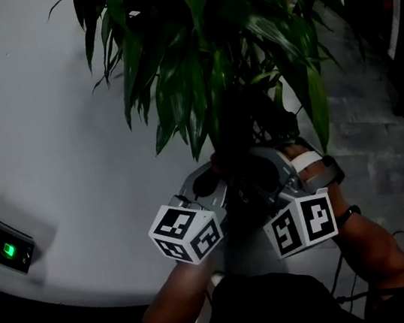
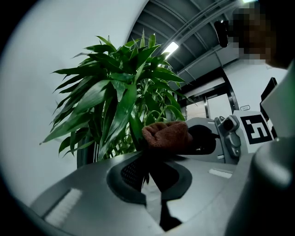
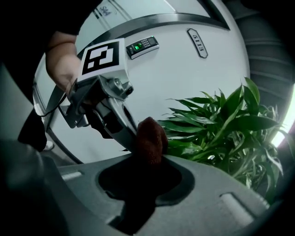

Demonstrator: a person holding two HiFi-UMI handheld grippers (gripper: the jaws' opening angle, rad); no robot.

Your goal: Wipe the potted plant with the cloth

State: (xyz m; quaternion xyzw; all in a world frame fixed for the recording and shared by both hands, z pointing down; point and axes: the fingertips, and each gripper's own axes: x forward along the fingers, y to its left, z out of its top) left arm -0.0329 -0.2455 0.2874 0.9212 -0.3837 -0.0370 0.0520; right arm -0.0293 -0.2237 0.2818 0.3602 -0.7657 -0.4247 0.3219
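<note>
Brown, nubbly cloth, bunched into a wad, sits clamped between the closed jaws of the right gripper, with the wad sticking out past the tips. Left gripper is pinched tight. A dark leaf runs down into its jaws and looks nipped there, though the contact is in shadow. Head view puts both grippers close together under the lower foliage of the plant, pointing in toward the stems. Left gripper view has the cloth just beyond its own tips, right beside the base of that leaf. Whether it touches the blade I cannot tell. Pot not in view. White wall behind, with a keypad showing a green light, well apart from the work. Judgement: cloth is in hand and brought to the plant, one leaf apparently steadied for it, so wiping is at or near a first low leaf. No leaf shows as cleaned or dusty in this light. The upper and outer leaves look like work left.
</note>
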